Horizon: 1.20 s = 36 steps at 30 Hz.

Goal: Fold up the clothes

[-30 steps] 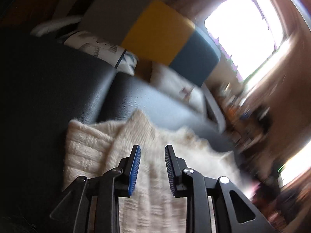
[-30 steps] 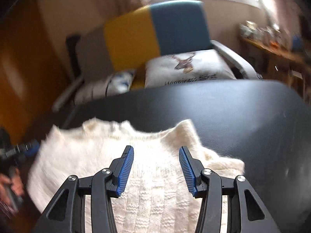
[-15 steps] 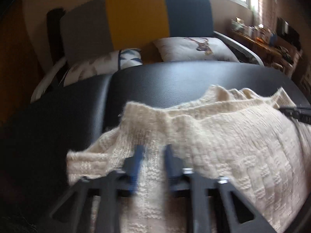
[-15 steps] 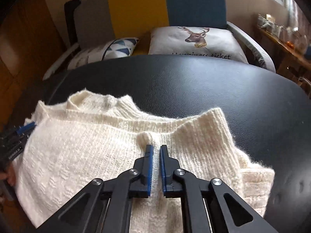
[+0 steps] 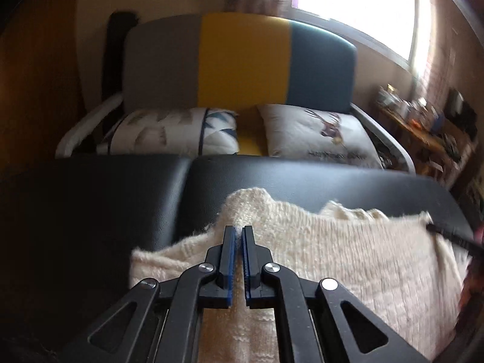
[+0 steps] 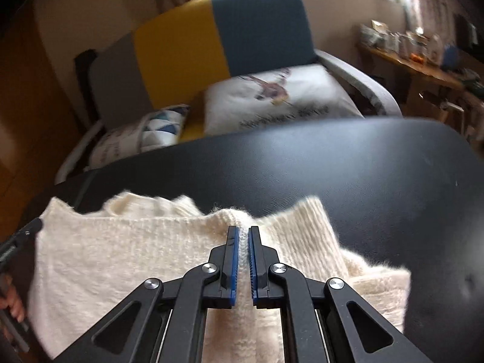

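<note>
Both pairs of jaws are nearly closed, each pinching a thin ridge of knit. The left gripper (image 5: 239,233) holds the sweater (image 5: 332,257) by a fold near its far left edge; the right gripper (image 6: 243,236) holds a similar ridge near the far right edge, just inside the sleeve (image 6: 378,281) that bunches beside it.

The main risk, as I judge it, is slip. Each bite takes only a narrow pleat of loose, fuzzy yarn, so a quick lift or a pull apart could drag the knit out of one pair of jaws and leave the fold lopsided. If 1 side rises ahead of the other, the far edge will skew. The bunched sleeve could also trail out from under and spoil the fold line. Stretching is possible too: this open knit gives easily under tension between 2 grips.

The sweater is cream, thick and ribbed, with a soft halo of fibres at its edges. It lies on the black padded bench (image 6: 363,175), body spread between the 2 grippers, its far edge wavy and slightly raised at each pinch. Beyond the bench stands a sofa (image 5: 242,60) with 2 cushions.
</note>
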Tool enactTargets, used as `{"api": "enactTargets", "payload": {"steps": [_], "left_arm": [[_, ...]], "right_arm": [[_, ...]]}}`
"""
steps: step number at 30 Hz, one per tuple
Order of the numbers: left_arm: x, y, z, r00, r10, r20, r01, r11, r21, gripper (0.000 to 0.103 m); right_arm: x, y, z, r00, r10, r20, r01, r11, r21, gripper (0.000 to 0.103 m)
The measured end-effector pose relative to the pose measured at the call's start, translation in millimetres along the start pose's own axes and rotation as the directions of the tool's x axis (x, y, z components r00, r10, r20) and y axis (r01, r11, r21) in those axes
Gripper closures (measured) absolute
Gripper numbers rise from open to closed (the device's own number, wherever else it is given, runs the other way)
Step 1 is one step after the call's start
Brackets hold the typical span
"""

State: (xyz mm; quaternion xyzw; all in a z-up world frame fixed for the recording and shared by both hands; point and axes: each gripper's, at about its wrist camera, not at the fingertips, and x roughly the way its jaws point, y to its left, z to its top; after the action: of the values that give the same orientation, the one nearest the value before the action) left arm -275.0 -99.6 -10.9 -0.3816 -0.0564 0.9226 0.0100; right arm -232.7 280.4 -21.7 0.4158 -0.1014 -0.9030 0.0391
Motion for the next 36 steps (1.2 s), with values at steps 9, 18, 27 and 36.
{"api": "enactTargets", "payload": {"steps": [9, 18, 27, 36], "left_arm": [[28.1, 7.3, -13.3, 0.998, -0.035, -0.051, 0.033, 0.999, -0.029, 0.087], [-6.0, 47.0, -41.3, 0.994, 0.102, -0.049, -0.104, 0.994, -0.025, 0.077], [-20.5, 50.8, -77.9, 0.994, 0.081, -0.068, -0.083, 0.996, -0.022, 0.076], [-77.5, 37.0, -109.5, 0.993, 0.105, -0.048, -0.103, 0.994, 0.043, 0.076]], "right_arm": [[-1.5, -13.6, -5.6, 0.998, 0.053, 0.019, -0.054, 0.997, 0.054, 0.078], [-39.6, 31.3, -31.0, 0.999, 0.004, -0.052, -0.017, 0.964, -0.264, 0.078], [-25.4, 5.8, -49.3, 0.996, -0.012, -0.094, 0.001, 0.994, -0.114, 0.077], [-88.5, -34.6, -89.9, 0.992, 0.11, -0.055, -0.11, 0.994, 0.006, 0.073]]}}
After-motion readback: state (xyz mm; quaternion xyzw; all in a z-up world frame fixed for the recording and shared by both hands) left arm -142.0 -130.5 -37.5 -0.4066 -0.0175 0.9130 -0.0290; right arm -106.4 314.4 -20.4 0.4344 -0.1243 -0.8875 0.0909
